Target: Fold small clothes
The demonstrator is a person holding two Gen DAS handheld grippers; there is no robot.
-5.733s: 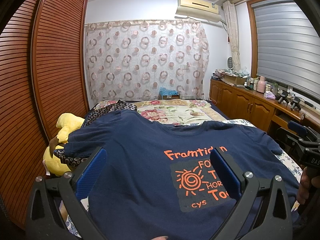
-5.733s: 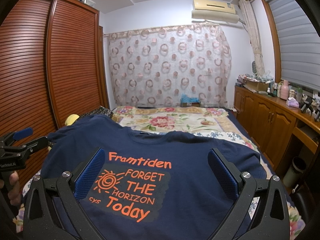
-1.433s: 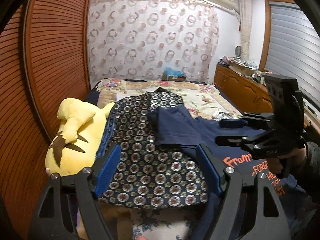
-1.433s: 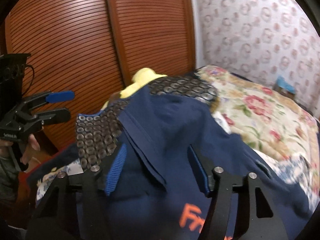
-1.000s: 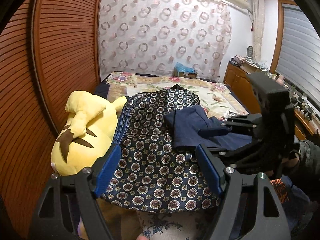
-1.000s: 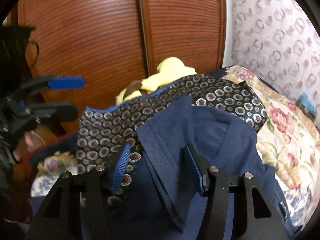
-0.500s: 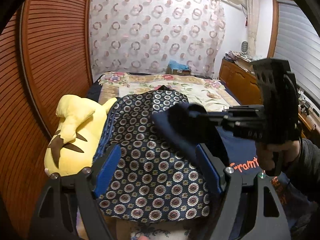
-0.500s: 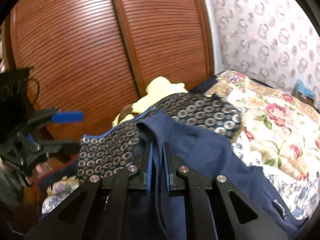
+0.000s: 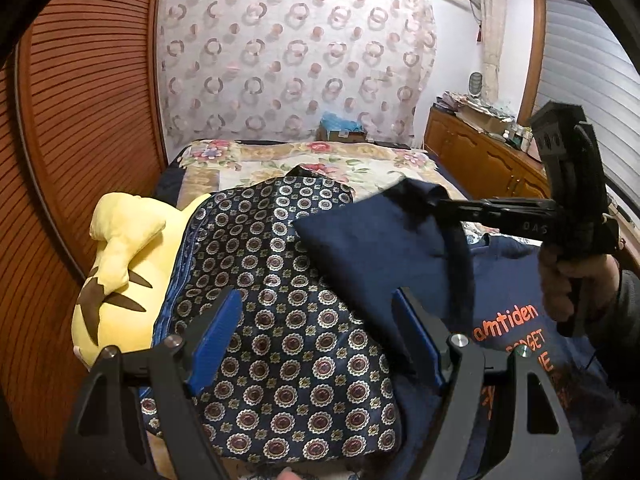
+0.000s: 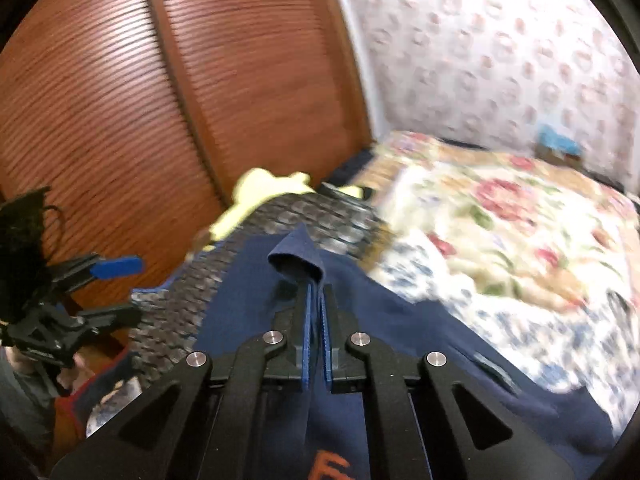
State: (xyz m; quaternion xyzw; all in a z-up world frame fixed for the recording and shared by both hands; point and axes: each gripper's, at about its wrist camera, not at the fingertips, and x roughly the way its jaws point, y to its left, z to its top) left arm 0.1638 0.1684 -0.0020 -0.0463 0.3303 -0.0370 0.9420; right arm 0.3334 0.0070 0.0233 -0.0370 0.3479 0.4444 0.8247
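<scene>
While the right gripper [image 10: 315, 300] pinches a navy T-shirt [image 10: 400, 344] sleeve on the bed, only the left view shows orange lettering at four o'clock; left gripper [image 9: 316, 332] spread, empty.

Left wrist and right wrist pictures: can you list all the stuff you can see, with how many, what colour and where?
T-shirt: one, navy with orange letters, spread on the bed, its sleeve lifted.
Patterned cloth: one, dark blue with round motifs, on the bed beside the T-shirt.
Plush toy: one, yellow with brown marks, at the bed's edge by the wardrobe.
Bed cover: one, cream with flowers, under everything.
Wardrobe: one, reddish-brown slatted doors, beside the bed.
Curtain: one, pale with ring pattern, on the far wall.
Cabinet: one, brown wood, cluttered on top, along the window side.
Left gripper: black with blue pads, open, above the patterned cloth.
Right gripper: black with blue pads, shut on the T-shirt's sleeve.
</scene>
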